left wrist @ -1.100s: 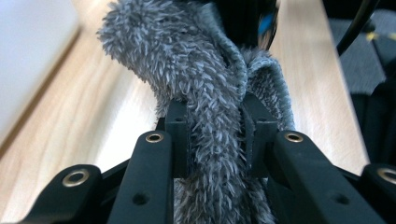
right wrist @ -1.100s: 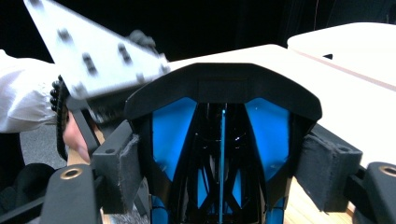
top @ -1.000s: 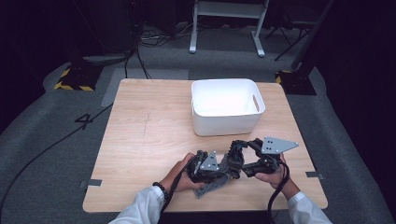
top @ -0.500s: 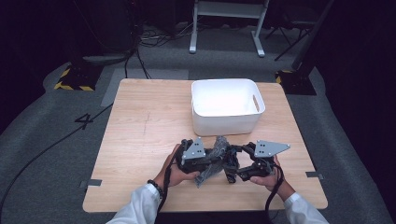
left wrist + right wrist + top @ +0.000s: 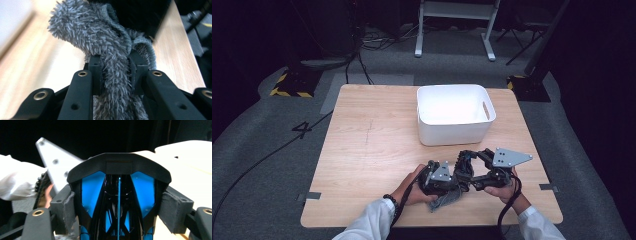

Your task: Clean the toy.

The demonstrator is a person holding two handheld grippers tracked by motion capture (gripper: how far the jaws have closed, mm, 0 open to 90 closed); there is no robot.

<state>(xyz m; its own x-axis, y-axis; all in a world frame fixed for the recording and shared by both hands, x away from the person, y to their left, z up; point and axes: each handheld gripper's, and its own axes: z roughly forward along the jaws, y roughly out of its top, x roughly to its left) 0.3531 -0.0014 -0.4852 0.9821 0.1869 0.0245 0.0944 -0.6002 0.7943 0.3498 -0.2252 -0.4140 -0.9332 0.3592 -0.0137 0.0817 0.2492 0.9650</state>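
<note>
Grippers near desk's front edge, left gripper (image 5: 451, 181) clamping 1 grey cloth (image 5: 110, 50), right gripper (image 5: 467, 167) straddling left's body, 1 white bin (image 5: 455, 116) behind, desk's left half bare.

One worktop (image 5: 362, 150) of pale wood carries everything. On it stands one white bin (image 5: 455, 116), far and to the right. Near the front edge there is one grey fluffy cloth (image 5: 105, 45). Two claws are there: the left claw (image 5: 439, 177) and the right claw (image 5: 464, 167), close together. Two hands hold them, one each, both in white sleeves.
</note>
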